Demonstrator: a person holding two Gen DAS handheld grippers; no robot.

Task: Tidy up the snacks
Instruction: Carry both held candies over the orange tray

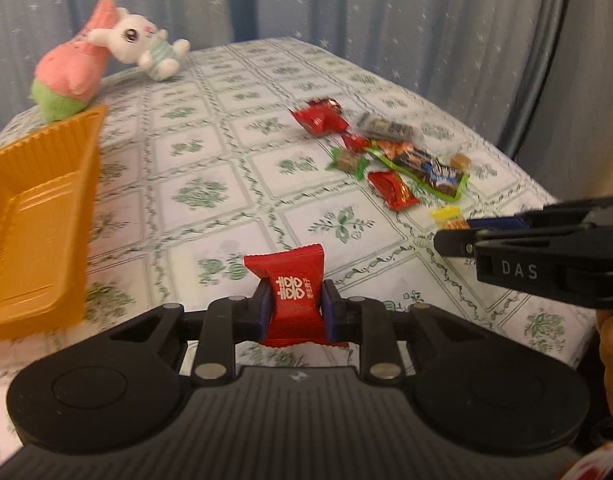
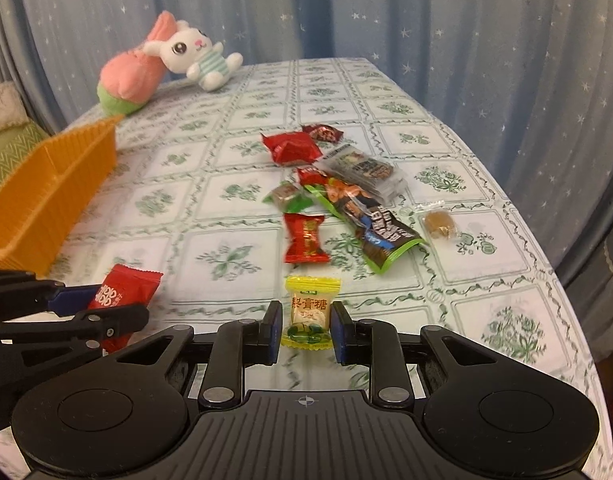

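Right now each gripper is pinching one candy. The left gripper (image 1: 295, 308) has its blue pads pressed on the sides of a red candy (image 1: 292, 300). The red candy is a shiny pillow-shaped wrapper with gold signs on the front and zigzag ends. It is held up off the table (image 1: 234, 208), near the orange tray (image 1: 34, 216).

The right gripper (image 2: 306, 330) squeezes a yellow candy (image 2: 309, 312). Its wrapper is yellow at the top and bottom, see-through in the middle, with red signs and a bit of green. It is farther from the orange tray than the red candy is.

Well apart from the orange tray, a pile of snacks (image 2: 338, 192) lies on the green flower cloth. It has more red candies, a long green and black packet, a grey packet, a small green-wrapped sweet and a clear-wrapped brown sweet.

Behind the orange tray, at the far edge of the table, sit a pink plush toy (image 2: 126, 80) and a white bunny (image 2: 194, 54), touching each other.
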